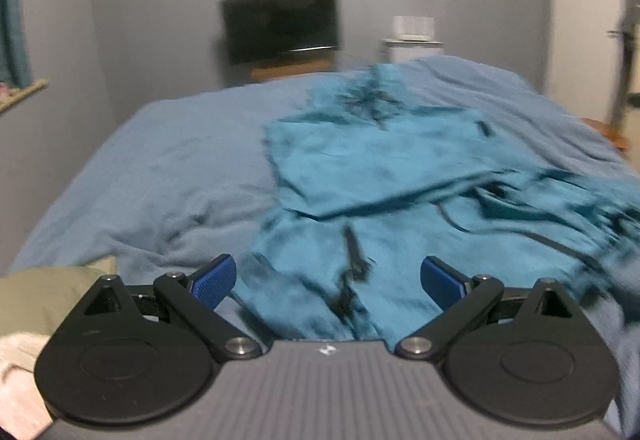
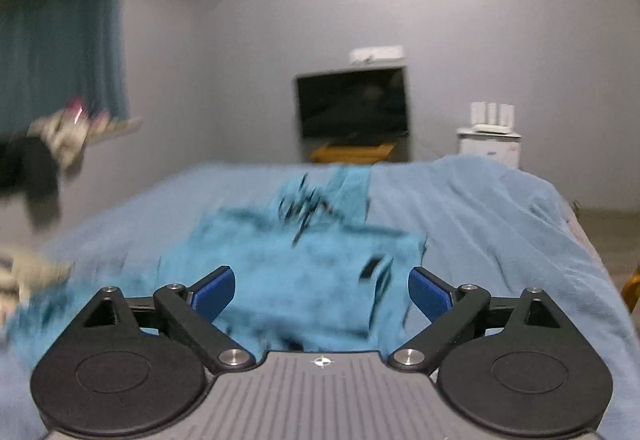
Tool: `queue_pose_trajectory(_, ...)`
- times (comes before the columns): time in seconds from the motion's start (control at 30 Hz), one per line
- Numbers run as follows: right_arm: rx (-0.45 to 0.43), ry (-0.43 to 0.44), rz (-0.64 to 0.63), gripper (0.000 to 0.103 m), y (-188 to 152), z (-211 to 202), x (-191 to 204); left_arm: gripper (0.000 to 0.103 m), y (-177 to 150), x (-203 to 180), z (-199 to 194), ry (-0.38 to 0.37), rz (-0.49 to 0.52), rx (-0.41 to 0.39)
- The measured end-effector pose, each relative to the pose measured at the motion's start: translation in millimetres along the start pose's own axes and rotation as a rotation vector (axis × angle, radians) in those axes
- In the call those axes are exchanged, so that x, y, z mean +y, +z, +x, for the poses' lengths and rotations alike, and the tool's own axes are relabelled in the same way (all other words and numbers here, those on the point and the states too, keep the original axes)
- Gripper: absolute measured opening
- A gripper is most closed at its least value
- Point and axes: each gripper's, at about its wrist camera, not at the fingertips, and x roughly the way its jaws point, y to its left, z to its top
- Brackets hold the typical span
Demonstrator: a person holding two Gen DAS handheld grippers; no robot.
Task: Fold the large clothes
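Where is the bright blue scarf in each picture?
Left wrist: the scarf lies on the bed, centre to right, reaching down between the open fingers of the left tool.
Right wrist: the scarf lies at centre, blurred, behind the open right tool.
Shared landmark: the TV on the far wall.

Teal garment (image 1: 376, 168) on blue bed (image 1: 168, 160)

Left of the rumpled teal fringed garment (image 1: 384, 176), the light blue bedspread (image 1: 160, 168) lies bare; beige clothing (image 1: 44, 292) crowds its near-left corner.
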Motion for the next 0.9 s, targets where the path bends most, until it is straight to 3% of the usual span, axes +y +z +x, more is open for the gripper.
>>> queue_pose_trajectory(0.17, 0.131, 0.130, -0.197, 0.095, -33, -31, 23, 0.099, -25, -12, -10, -0.142, 0.115, 0.032)
queue_pose_trajectory(0.27, 0.192, 0.203, -0.303, 0.095, -52, -46, 42, 0.099, -38, -22, -9, -0.133, 0.193, 0.053)
queue_pose_trajectory(0.37, 0.264, 0.226, -0.367, 0.095, -68, -49, 60, 0.099, -45, -19, -1, -0.131, 0.192, 0.078)
queue_pose_trajectory(0.5, 0.324, 0.242, -0.457, 0.095, -84, -44, 78, 0.099, -48, -11, 5, -0.128, 0.177, 0.079)
queue_pose_trajectory(0.6, 0.369, 0.203, -0.521, 0.092, -92, -33, 84, 0.099, -49, -1, 8, -0.125, 0.140, 0.083)
queue_pose_trajectory(0.9, 0.459, 0.178, -0.562, 0.090, -85, -12, 72, 0.099, -49, 12, 27, -0.147, 0.074, 0.100)
